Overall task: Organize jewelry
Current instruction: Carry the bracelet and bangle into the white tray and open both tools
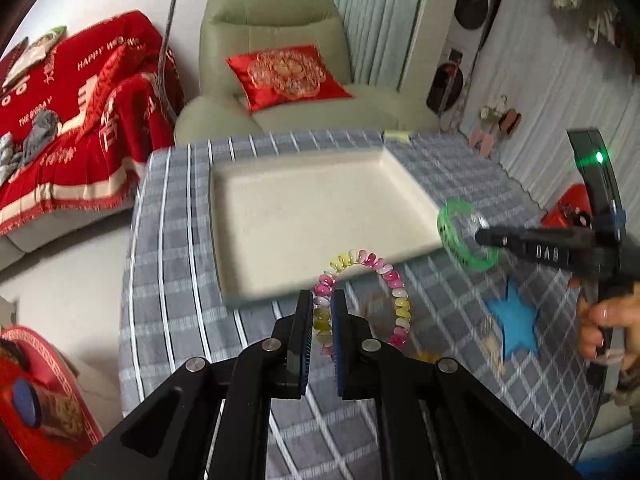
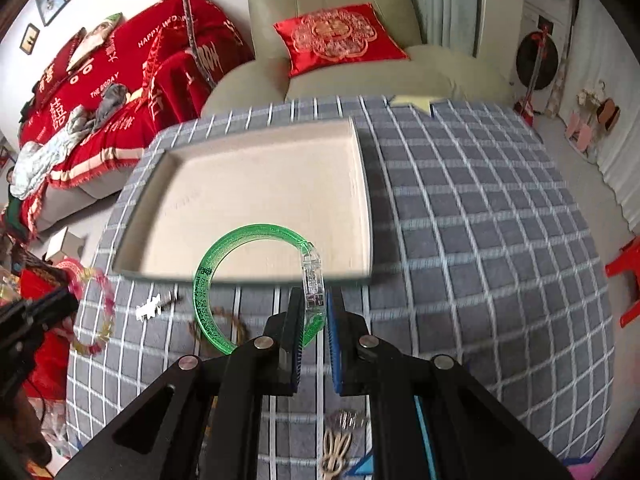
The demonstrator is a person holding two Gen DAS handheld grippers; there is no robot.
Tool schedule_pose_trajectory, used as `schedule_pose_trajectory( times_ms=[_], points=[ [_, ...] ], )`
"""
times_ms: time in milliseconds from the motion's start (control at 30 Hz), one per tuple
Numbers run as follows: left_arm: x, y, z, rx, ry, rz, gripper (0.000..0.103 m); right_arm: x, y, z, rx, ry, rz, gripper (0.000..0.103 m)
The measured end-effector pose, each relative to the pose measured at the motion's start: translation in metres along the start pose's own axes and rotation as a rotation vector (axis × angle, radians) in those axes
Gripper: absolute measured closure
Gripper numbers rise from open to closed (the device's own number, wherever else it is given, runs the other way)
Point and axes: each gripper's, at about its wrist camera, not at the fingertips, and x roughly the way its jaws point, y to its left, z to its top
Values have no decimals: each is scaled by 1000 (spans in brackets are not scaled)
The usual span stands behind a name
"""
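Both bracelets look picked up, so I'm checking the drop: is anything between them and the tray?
Nothing visible. The green bangle in the right gripper hangs at the tray near rim; the beaded bracelet in the left gripper too.

Green bangle (image 2: 256, 280) and pastel beaded bracelet (image 1: 366, 300), both aloft.
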Motion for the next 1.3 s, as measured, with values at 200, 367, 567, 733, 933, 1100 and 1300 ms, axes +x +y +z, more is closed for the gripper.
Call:
schedule_pose_trajectory(
  times_ms=[200,367,567,733,933,1100,1300],
  points=[
    [34,7,55,-17,-22,39,79,15,3,46,16,-20,15,91],
    [88,15,79,-35,19,89,79,51,5,77,44,-14,4,91],
    [155,32,80,-57,95,174,79,103,4,96,70,20,-6,91],
    [184,37,79,-46,133,210,79,137,8,103,42,47,-34,91],
    [199,32,76,-3,150,274,78,157,9,98,28,64,-50,90],
    [202,19,74,73,139,338,78,155,18,94,-20,68,-49,81],
    [192,21,74,46,120,310,78,132,20,92,0,22,8,53]
  ],
)
